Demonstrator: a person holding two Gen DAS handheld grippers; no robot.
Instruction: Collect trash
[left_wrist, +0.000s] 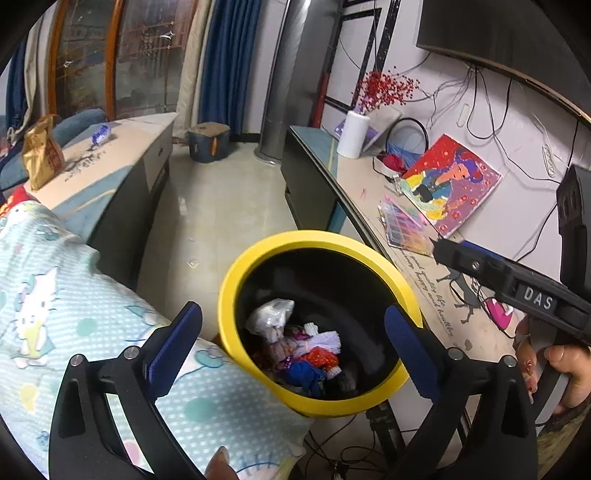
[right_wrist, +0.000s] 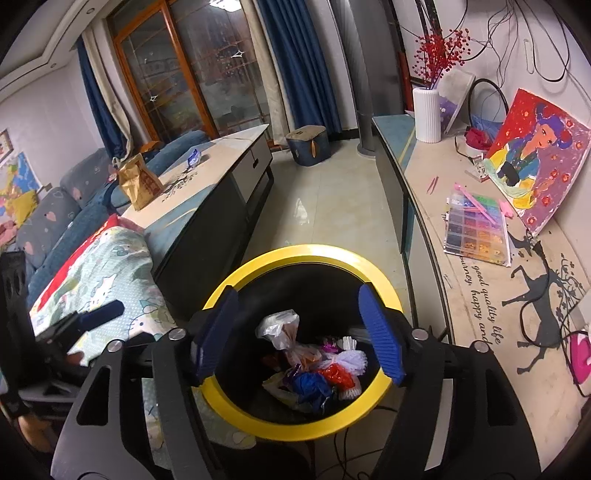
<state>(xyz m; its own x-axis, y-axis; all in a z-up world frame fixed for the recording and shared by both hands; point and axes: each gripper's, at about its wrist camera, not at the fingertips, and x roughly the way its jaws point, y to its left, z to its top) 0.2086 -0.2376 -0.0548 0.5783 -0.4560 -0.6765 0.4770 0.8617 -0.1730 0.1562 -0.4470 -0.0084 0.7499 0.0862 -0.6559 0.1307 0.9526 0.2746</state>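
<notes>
Living-room floor holds a yellow-rimmed bin (right_wrist: 303, 428) of wrappers (right_wrist: 314, 365). Left gripper (left_wrist: 291, 332) and right gripper (right_wrist: 299, 332) hover above, jaws open, empty; a low sweep could tip it.

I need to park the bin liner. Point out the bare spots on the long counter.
Free: the counter strip between the white vase and the bead organizer, save pink tweezers; also the lettered stretch below the organizer. Crowded: along the wall, by the painting and cables.

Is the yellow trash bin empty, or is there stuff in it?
Not empty. The yellow-rimmed trash bin holds a pile of trash at the bottom: a clear plastic bag and white, red and blue scraps. It is far from full.
</notes>
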